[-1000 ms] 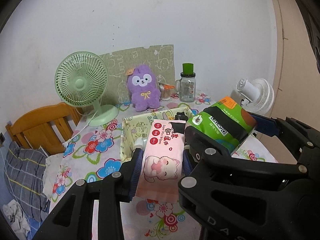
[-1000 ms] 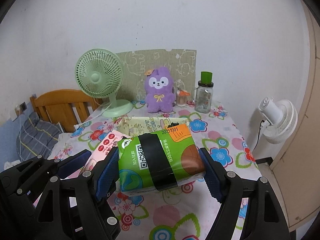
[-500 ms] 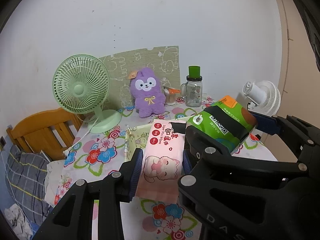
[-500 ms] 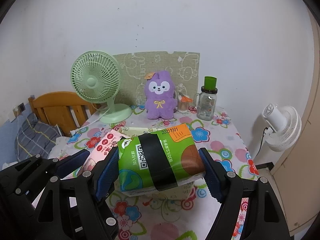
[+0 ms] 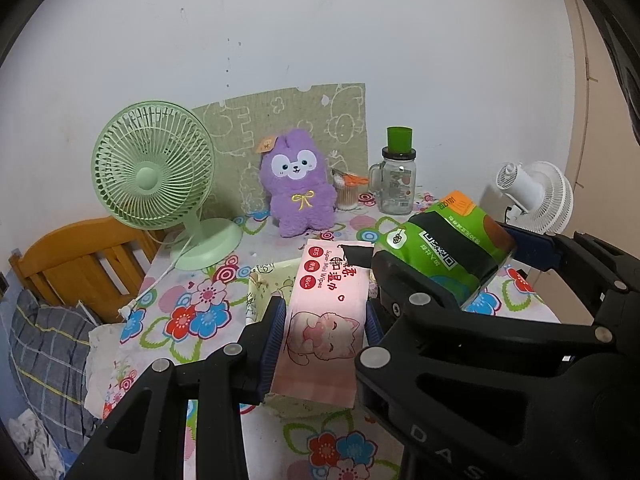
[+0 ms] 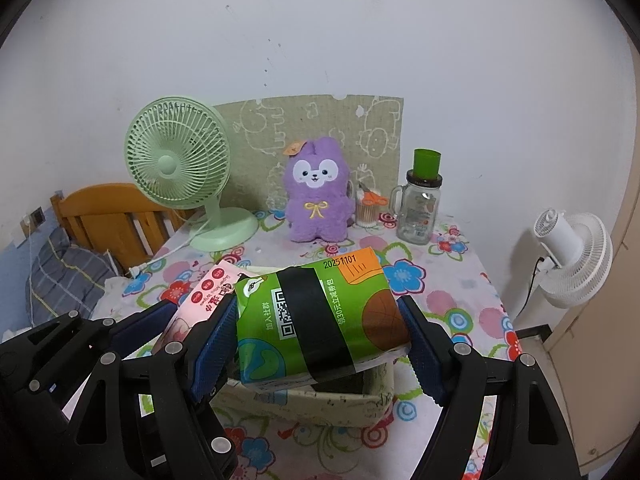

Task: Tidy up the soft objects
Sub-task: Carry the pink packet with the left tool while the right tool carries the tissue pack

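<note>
Flowery desk [image 6: 460, 304], both claws loaded: left claw [image 5: 326, 334] grips the pink wipes pack [image 5: 326, 312], right claw [image 6: 320, 330] the green tissue pack [image 6: 316, 320]. Fabric bin [image 6: 320, 404] sits right beneath; next, lower and release.

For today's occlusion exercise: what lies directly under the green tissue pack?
Under the green tissue pack sits a cream patterned fabric basket, with something dark inside it. The pack covers the rest of the inside.

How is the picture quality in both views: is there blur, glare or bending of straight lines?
Left wrist view: sharp, dim indoor light, dark corners; the pink wipes pack has slight glare. Right wrist view: sharp too; the green tissue pack reads clearly, and the fisheye bends the right wall edge.
</note>
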Demonstrator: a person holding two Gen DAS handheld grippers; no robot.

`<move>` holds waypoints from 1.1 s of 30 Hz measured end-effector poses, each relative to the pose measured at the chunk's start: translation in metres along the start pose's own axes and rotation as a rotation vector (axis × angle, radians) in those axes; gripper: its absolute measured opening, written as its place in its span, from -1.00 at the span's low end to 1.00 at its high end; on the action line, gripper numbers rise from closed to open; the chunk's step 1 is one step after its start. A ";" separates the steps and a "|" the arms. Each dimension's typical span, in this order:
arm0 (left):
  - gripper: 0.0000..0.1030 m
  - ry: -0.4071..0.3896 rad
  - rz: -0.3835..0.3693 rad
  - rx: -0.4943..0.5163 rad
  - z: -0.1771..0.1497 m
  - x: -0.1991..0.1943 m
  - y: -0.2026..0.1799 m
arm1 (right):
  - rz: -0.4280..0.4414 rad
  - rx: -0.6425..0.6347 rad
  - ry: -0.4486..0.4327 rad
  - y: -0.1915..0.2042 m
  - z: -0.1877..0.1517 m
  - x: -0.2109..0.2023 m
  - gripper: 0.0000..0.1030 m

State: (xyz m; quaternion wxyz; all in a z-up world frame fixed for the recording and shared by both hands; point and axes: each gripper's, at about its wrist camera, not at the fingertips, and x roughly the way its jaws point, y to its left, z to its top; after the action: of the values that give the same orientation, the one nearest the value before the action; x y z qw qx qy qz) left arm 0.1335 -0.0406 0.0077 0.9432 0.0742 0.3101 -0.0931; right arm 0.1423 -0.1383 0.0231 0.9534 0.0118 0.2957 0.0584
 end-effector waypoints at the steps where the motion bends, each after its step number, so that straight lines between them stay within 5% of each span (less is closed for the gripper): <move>1: -0.19 0.002 0.000 -0.002 0.001 0.003 0.000 | -0.001 0.001 0.003 -0.001 0.001 0.003 0.56; 24: -0.16 0.063 0.021 -0.048 0.010 0.063 0.014 | 0.008 0.009 0.077 -0.011 0.008 0.059 0.56; 33: 0.38 0.091 0.020 -0.051 0.008 0.070 0.020 | 0.028 -0.002 0.097 -0.006 0.007 0.072 0.56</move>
State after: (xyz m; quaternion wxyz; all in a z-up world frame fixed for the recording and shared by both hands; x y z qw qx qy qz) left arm 0.1978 -0.0322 -0.0263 0.9306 0.0575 0.3542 -0.0722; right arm 0.2062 -0.1356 -0.0120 0.9371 0.0124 0.3412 0.0726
